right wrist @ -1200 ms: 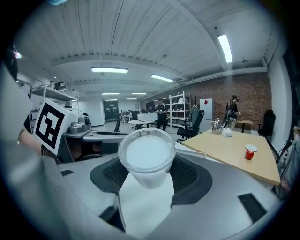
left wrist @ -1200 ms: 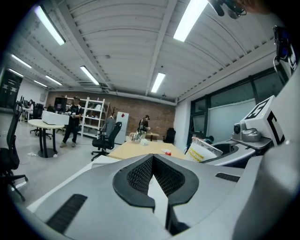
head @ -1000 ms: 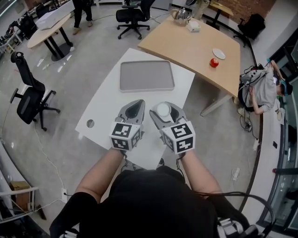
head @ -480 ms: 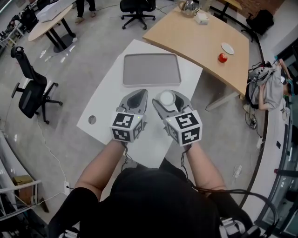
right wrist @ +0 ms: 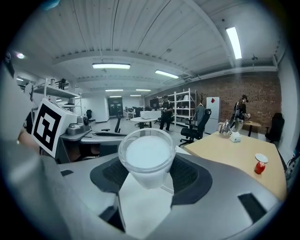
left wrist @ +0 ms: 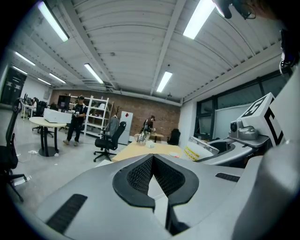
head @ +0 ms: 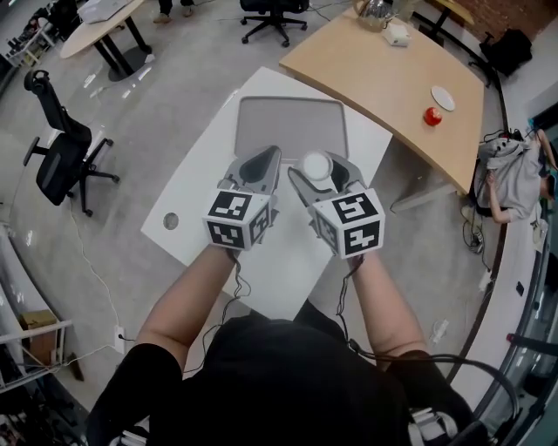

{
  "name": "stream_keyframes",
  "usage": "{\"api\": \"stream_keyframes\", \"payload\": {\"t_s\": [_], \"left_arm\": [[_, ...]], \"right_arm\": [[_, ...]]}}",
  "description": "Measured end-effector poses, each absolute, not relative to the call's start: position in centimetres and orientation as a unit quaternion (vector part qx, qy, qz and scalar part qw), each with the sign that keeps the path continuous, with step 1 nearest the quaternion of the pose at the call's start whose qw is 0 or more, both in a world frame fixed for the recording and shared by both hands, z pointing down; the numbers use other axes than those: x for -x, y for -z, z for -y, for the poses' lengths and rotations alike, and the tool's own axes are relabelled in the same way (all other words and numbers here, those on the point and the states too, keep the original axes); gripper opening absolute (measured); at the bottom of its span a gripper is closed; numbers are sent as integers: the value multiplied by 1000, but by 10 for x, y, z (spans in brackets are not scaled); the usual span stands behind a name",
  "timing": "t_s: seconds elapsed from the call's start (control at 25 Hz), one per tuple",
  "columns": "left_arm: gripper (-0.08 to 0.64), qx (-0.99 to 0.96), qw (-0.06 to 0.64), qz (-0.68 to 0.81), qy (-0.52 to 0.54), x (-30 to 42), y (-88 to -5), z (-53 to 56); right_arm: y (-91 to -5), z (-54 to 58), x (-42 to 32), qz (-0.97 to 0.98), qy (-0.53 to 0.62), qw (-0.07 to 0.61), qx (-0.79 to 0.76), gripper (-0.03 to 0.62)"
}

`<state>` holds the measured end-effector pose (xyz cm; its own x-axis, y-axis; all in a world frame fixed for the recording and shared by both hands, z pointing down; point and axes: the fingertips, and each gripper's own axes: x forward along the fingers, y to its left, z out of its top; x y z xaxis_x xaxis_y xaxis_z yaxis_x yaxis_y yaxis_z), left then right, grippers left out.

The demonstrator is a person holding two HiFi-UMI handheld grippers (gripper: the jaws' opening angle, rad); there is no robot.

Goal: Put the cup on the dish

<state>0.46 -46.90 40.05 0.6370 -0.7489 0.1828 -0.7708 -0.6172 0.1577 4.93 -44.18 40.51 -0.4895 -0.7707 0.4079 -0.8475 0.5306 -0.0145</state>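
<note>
A small clear plastic cup [head: 316, 165] with a milky white inside is held upright between the jaws of my right gripper [head: 319, 171], which is shut on it. In the right gripper view the cup [right wrist: 146, 157] fills the middle, squeezed between the black pads [right wrist: 186, 174]. My left gripper [head: 261, 165] hovers beside it, shut on nothing, and its pads meet at the tip [left wrist: 152, 157]. Both hang over the white table [head: 199, 200], just short of a flat grey tray [head: 292, 125]. A small white dish [head: 443, 97] lies far off on the wooden table.
The wooden table [head: 384, 74] stands behind and to the right, with a red object [head: 432, 116] by the dish and a kettle [head: 377, 9] at its far end. An office chair [head: 61, 152] stands at the left. The white table has a round hole [head: 171, 221].
Both grippers have moved forward and now sit close to the near edge of the grey tray. The cup stays gripped in the right one.
</note>
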Motion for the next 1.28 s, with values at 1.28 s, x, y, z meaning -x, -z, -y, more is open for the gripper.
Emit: {"api": "stream_keyframes", "payload": {"t_s": [1.28], "left_arm": [[-3, -872, 113, 466, -94, -31, -536, 673]], "right_arm": [[-554, 661, -82, 834, -142, 230, -481, 233]]}}
